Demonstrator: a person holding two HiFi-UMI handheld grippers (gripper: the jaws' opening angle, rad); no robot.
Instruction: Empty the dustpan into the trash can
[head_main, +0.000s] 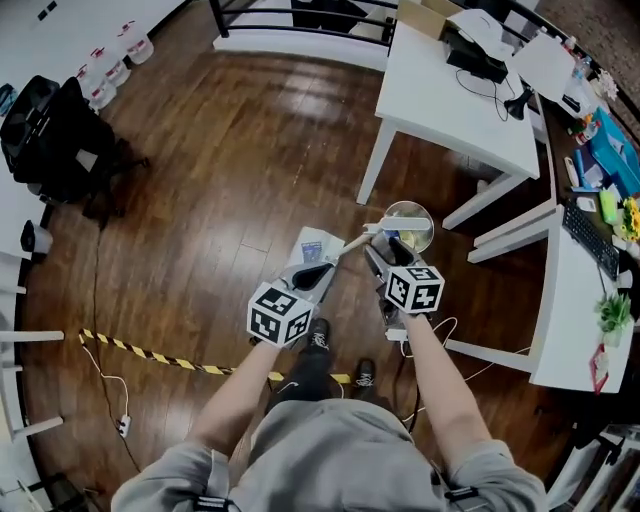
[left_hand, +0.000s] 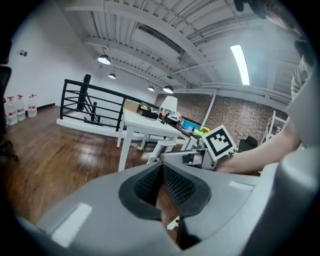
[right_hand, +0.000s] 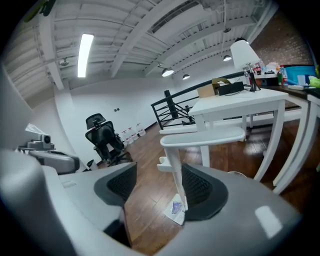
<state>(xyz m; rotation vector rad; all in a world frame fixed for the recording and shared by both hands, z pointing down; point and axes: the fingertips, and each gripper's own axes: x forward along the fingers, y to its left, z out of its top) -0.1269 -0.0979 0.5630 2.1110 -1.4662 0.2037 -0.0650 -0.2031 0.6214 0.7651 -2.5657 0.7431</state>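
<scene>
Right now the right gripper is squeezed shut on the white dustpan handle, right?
No. The right gripper is open: its jaws stand wide apart, with the white dustpan handle between them. The right gripper view shows it.

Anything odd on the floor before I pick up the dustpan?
Yellow-black striped tape runs slantwise across the floor at the person's feet, as if loose. The dustpan lies nearby holding a blue-printed scrap; no spill shows.

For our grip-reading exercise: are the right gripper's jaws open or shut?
Open. On the right gripper, the pads stand apart; the white dustpan handle stands between them, unclamped.
</scene>
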